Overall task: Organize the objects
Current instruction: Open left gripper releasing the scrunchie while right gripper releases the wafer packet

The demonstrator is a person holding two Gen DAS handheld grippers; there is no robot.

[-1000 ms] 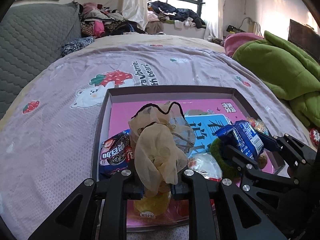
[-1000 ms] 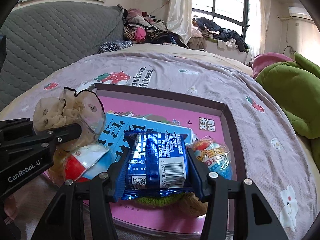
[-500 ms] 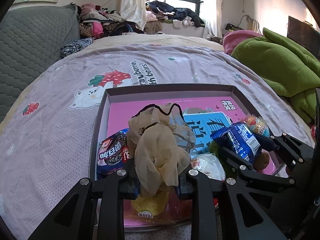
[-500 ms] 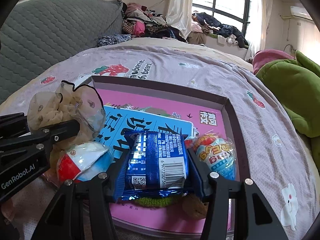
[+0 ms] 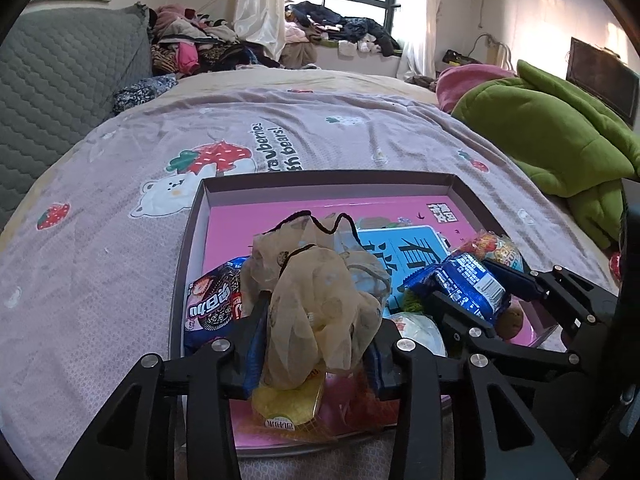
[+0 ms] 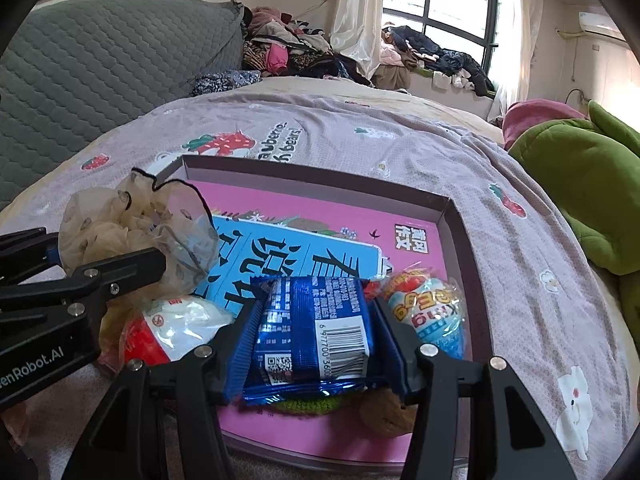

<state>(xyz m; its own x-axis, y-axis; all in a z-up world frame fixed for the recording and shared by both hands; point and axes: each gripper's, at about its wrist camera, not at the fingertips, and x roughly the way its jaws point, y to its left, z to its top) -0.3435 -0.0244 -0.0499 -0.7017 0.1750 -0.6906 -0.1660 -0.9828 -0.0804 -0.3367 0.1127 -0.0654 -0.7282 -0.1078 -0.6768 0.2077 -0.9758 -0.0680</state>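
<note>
Biggest thing here is the bed, covered in a lilac sheet with strawberries and bears printed on it, with a green quilt bunched up along its right side. Sitting on the sheet is a shallow box with dark walls and a pink floor that has a blue panel of characters on it.

The 2 grippers sit side by side over the near end of that box. The right gripper has its jaws fairly wide and pressed against both sides of a blue snack pack, barcode facing up, held just above the box floor. The left gripper has a beige gauzy pouch with a dark drawstring standing up between its fingers. Those jaws have just been opening, so they're partway apart now, and I honestly can't tell if the pads are pinching the fabric or if it's just slumped there.

Smaller stuff in the box: a cookie pack at the left wall, a red and white packet between the 2 grippers, a colourful wrapped snack just right of the blue pack, and a yellow packet under the pouch.
</note>
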